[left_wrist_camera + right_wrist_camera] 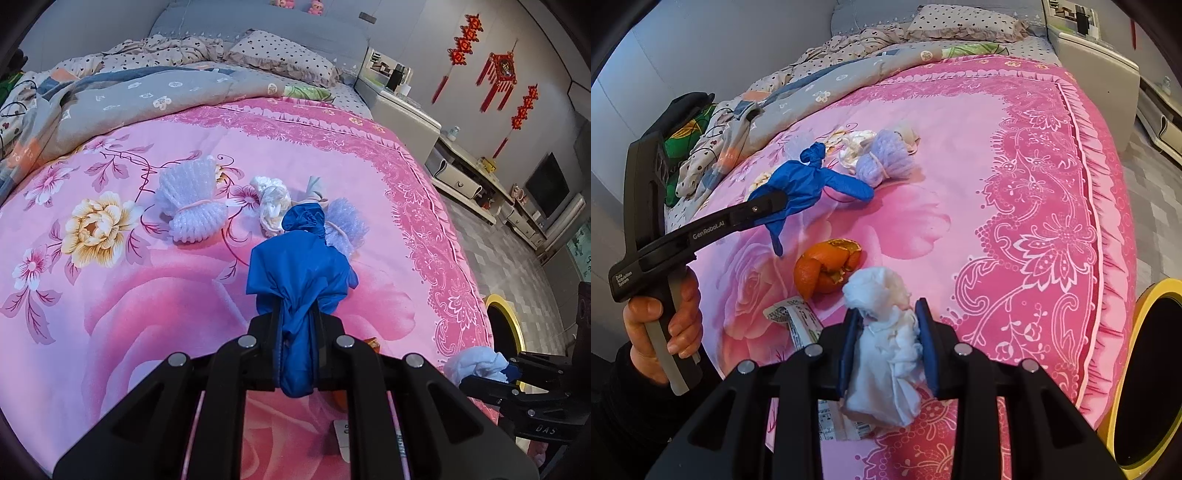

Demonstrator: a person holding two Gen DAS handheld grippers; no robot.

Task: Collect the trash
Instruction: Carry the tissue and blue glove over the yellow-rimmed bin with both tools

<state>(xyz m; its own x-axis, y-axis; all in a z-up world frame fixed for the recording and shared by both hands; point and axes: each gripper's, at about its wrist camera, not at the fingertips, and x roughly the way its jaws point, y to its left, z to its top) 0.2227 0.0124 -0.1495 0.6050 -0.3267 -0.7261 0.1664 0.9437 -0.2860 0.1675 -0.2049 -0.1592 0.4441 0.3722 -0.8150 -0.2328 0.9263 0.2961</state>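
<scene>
My left gripper [297, 332] is shut on a crumpled blue glove [299, 266] and holds it above the pink bedspread [110, 332]; the right wrist view shows the same glove [809, 181] hanging from that left gripper [772, 203]. My right gripper [886, 343] is shut on a wad of white tissue [882, 332], also seen as the tissue [476, 365] at the bed's right edge. On the bed lie orange peel [827, 269], a paper wrapper [798, 321], two white foam-net bundles [188, 206] [347, 225] and a cream crumpled wad [273, 206].
A black bin with a yellow rim [1145, 376] stands on the floor by the bed's right side. A grey quilt [129, 99] and pillows [284, 55] fill the bed's far end. A hand [661, 328] grips the left tool's handle. Low cabinets [465, 173] line the wall.
</scene>
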